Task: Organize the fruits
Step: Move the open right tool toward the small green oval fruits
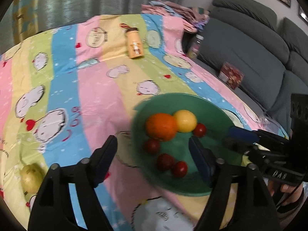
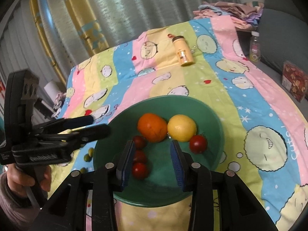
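Striped cloth (image 2: 221,80), green bowl (image 2: 215,115), orange (image 2: 152,127), lemon (image 2: 182,128), tomatoes (image 2: 198,144)

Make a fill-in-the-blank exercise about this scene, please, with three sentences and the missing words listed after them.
1. The orange and the lemon lie inside a green ____.
2. The number of small red fruits in the bowl is ____.
3. The yellow bottle lies on the striped cloth, ____ the bowl.

Missing words: bowl; four; outside
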Available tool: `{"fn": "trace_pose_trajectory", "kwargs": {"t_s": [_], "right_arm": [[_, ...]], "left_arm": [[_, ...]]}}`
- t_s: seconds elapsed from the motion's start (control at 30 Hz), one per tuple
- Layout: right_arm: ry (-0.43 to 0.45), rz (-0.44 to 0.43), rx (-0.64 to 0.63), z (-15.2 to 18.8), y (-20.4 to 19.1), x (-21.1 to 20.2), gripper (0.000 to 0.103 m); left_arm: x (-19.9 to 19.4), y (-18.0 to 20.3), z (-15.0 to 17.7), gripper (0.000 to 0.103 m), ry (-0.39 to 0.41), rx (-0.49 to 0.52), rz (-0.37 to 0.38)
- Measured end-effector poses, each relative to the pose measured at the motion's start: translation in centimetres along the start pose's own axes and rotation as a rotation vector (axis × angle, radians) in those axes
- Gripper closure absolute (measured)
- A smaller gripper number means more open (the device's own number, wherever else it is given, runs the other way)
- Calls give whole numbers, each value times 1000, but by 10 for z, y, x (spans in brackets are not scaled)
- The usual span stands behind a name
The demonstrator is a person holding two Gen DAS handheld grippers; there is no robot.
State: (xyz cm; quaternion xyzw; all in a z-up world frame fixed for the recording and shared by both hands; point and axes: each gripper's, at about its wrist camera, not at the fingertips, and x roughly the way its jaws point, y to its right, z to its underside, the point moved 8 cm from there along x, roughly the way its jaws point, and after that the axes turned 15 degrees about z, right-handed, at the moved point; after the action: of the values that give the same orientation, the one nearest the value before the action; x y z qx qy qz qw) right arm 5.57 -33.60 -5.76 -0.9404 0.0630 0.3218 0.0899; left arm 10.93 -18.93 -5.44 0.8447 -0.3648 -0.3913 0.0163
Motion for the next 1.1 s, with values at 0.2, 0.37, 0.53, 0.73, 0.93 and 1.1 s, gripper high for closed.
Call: {"fn": "trace_pose_trajectory", "kwargs": {"t_s": [0.2, 0.37, 0.53, 0.73, 0.93, 1.1], "right_arm": [[13, 4, 33, -4, 6, -8, 59], [20, -15, 8, -6, -8, -13, 58], [27, -48, -31, -6, -27, -18, 58], [18, -109, -119, 0, -63, -22, 58], [-17, -175, -236, 18, -102, -24, 58], [-95, -234, -333, 47, -139, -15, 58]], "left_arm": [[-40, -40, 5, 20, 62, -100, -57], [-77, -73, 18, 20, 109, -173, -125], [-105, -98, 41, 20, 127, -239, -163], [-114, -110, 68, 20, 108, -294, -152], [-112, -118, 92, 20, 69, -327, -144], [-112, -122, 108, 20, 53, -353, -128]]}}
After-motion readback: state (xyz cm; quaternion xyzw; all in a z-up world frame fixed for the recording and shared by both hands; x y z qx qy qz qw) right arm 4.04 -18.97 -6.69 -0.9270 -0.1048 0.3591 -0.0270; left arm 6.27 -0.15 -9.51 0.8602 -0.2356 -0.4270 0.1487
